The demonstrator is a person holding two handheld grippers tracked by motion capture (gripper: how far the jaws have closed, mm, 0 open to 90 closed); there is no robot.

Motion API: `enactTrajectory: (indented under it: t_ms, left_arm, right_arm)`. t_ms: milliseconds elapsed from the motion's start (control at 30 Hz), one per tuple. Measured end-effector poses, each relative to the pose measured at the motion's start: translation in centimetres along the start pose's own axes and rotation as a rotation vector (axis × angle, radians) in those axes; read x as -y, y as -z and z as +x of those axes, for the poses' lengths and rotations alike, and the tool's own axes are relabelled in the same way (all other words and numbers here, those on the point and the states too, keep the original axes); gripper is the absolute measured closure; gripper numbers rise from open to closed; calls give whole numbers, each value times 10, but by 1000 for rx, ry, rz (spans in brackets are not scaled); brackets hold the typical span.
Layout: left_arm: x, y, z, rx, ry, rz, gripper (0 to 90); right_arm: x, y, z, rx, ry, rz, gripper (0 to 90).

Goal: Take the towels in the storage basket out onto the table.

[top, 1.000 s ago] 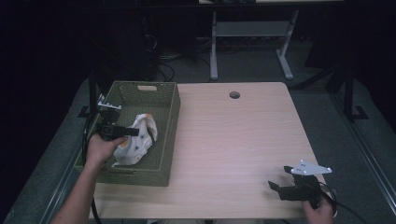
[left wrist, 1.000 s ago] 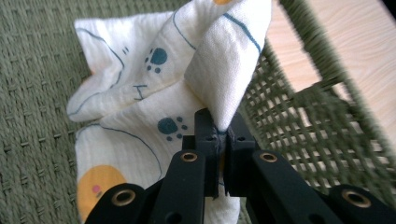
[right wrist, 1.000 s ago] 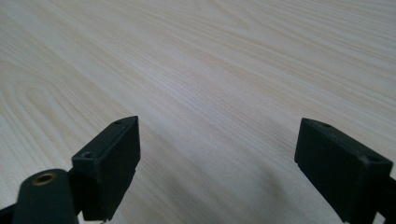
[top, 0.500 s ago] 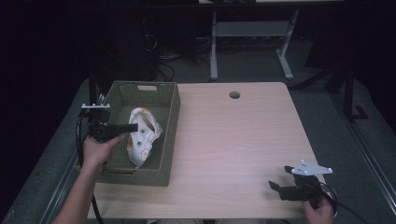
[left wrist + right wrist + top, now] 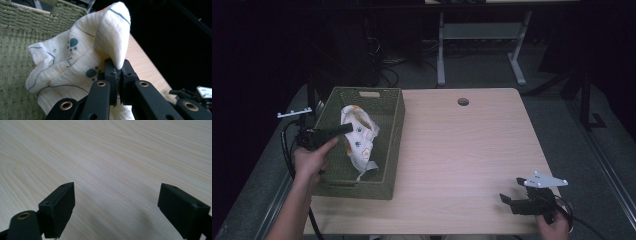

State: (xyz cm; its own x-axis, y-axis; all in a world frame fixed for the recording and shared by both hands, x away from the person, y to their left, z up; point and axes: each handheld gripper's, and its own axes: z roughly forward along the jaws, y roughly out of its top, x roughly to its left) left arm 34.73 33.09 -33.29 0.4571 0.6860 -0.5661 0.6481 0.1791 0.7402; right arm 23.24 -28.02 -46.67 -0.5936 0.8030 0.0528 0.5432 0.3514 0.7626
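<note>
A person sat at a light wooden table (image 5: 472,145) in a dark room, a two-jaw gripper in each hand.

At the table's left side stood a green woven basket (image 5: 393,125), rectangular with a slot handle in its far wall. The left gripper (image 5: 346,129) reached level over the basket's left rim, held by the left hand (image 5: 312,157). Its jaws were pinched tight on a fold of a cream cloth (image 5: 358,137) printed with dark paw marks and thin blue lines. The cloth hung from the jaws inside the basket, bunched and drooping, its lower end down near the basket floor towards the near wall.

In the left gripper view, the black jaws met on a raised peak of the cloth (image 5: 75,65), which stood up above the pinch and spilled down to the left over the basket's weave (image 5: 15,62). The table edge ran past on the right.

The right gripper (image 5: 512,192) rested low at the table's near right corner, well apart from the basket, held by the right hand (image 5: 554,225). A grey three-cornered plate sat on top of it. In the right gripper view, its jaws stood wide apart with bare wood grain between them, holding nothing.

A small round hole (image 5: 463,102) sat near the table's far edge.
</note>
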Motion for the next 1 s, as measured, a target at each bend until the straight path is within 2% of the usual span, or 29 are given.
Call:
enactTrajectory:
  t_ms: [167,233,300,500,533,633,800,867,1000]
  left_arm:
    - [2,1,0,16,16,-11,866]
    - [3,2,2,42,32,-29,865]
    - [2,3,1,50,41,-52,866]
    - [-2,6,-1,77,47,-79,866]
    - [-2,8,-1,93,58,-105,865]
    - [-2,9,-2,87,60,-107,866]
    - [-4,9,-2,114,84,-122,866]
    - [-6,9,-2,147,105,-134,866]
    - [-8,9,-5,148,109,-138,866]
  right_arm:
    - [0,2,-2,8,-10,-14,140]
    - [1,3,-3,10,-11,-18,140]
    - [0,3,-3,11,-6,-17,140]
    - [0,4,-3,19,-17,-22,140]
    - [0,5,-4,22,-20,-29,140]
    - [0,6,-4,24,-21,-34,140]
    - [0,5,-4,25,-13,-29,140]
    - [0,5,-4,25,-12,-27,140]
    - [0,7,-5,29,-22,-37,140]
